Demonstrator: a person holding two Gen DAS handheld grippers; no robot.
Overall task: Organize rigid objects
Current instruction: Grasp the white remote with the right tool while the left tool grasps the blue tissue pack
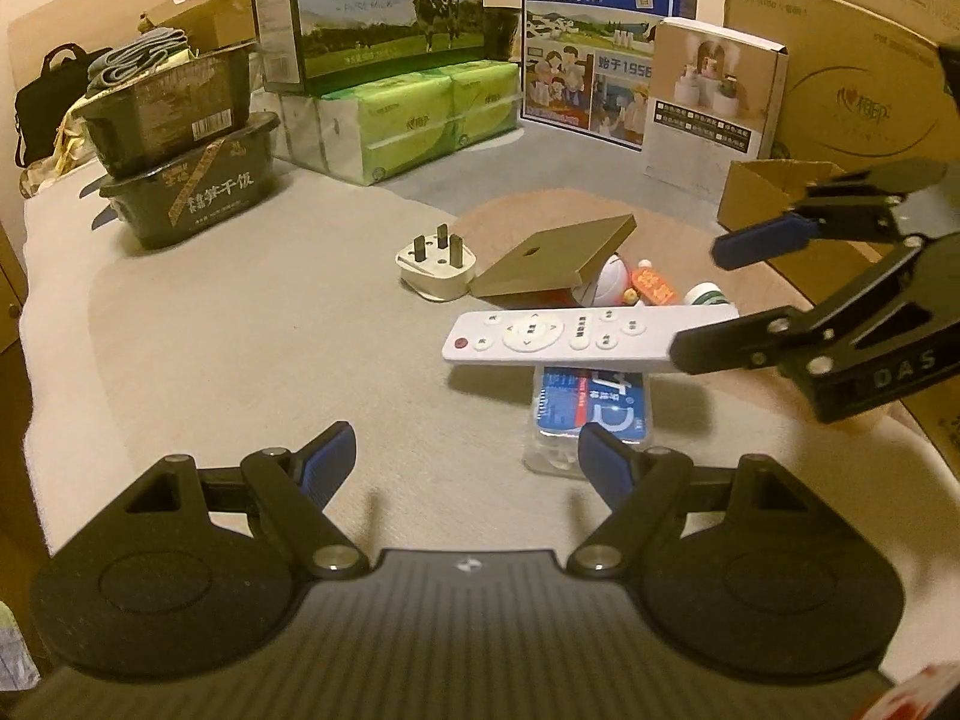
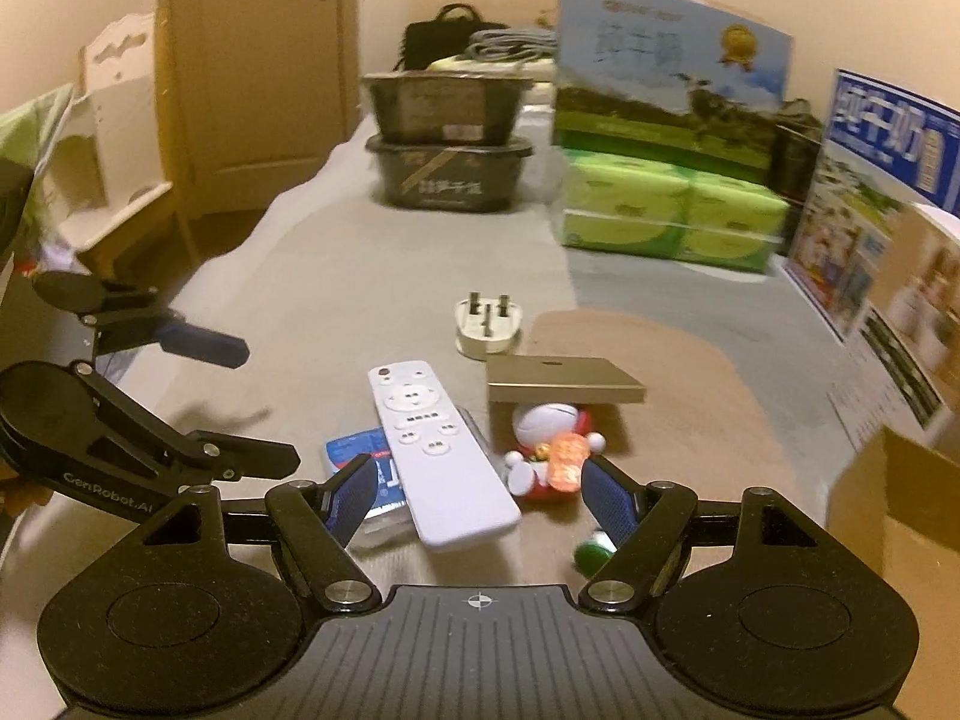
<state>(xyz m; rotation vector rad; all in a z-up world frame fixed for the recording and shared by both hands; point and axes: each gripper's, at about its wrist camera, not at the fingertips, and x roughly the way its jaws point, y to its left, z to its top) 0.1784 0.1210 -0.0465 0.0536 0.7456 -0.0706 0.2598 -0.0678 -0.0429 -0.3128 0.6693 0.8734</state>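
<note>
Big stuff first: your grey cloth-covered table (image 1: 240,324) carries a green-and-blue milk carton with a cow print (image 1: 372,12) on green plastic-wrapped tissue packs (image 1: 414,120) at the back, with two stacked dark rectangular food tubs (image 1: 180,162) to their left. A brown corrugated cardboard box (image 1: 762,204) sits open at the right edge.

The objects to sort are clustered mid-table:
- flat olive-gold square box (image 1: 558,255), tilted, propped on the toy below it
- long white plastic remote control (image 1: 576,333), lying across a clear case with a blue-and-red label (image 1: 591,414) (one end overhangs, casting a shadow)
- cream three-pin plug adapter (image 1: 435,267), pins up, just left of the gold box
- white-and-red round toy figure (image 2: 555,450) tucked under the gold box, beside the remote
- small white bottle with a green cap (image 2: 594,552), partly hidden by your right finger

Your left gripper (image 1: 465,459) has its fingers spread wide, gripping nothing, near the labelled case. Your right gripper (image 2: 477,489) is also wide open, fingers straddling the near end of the remote without touching it (as far as the right wrist view shows).
</note>
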